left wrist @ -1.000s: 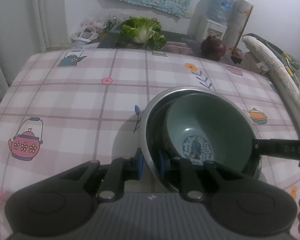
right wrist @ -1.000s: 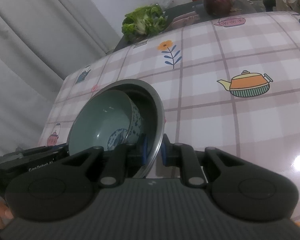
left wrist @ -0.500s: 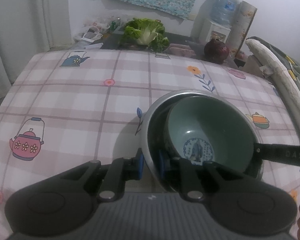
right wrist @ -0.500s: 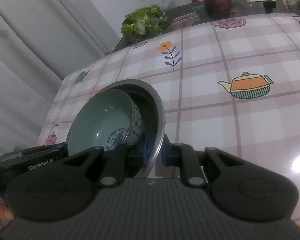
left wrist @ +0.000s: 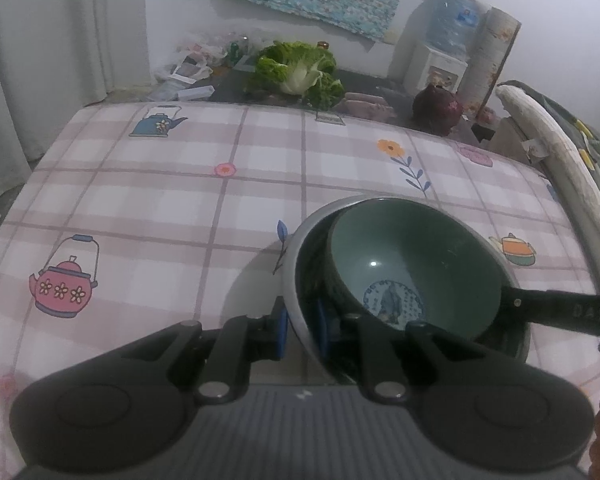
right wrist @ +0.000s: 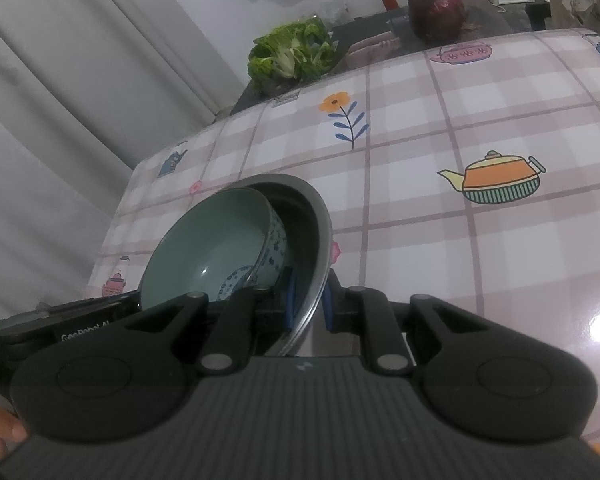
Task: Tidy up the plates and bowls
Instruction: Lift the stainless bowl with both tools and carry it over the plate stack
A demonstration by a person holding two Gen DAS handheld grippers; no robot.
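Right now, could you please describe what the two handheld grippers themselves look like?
Both the left gripper and right gripper are matte black, with a ribbed grey body, round side discs, silver pivot pins and blue finger pads. White lettering marks their sides. No cables or sleeves show.

Your metal bowl [left wrist: 296, 280] looks like brushed steel, dull grey outside, thin shiny rim. The ceramic bowl [left wrist: 416, 256] you've got inside it is glazed, glossy teal with a light spot; outside is white glaze with blue print [right wrist: 276, 240]. Tablecloth [left wrist: 180, 208] under you looks like smooth vinyl, printed check, glossy where glare hits it in the right wrist view. Your left gripper [left wrist: 302, 326] and right gripper [right wrist: 308, 304]: matt black plastic, ribbed bodies, blue rubbery-looking pads, small metal pins. Curtain [right wrist: 60, 100] is soft matt cloth.
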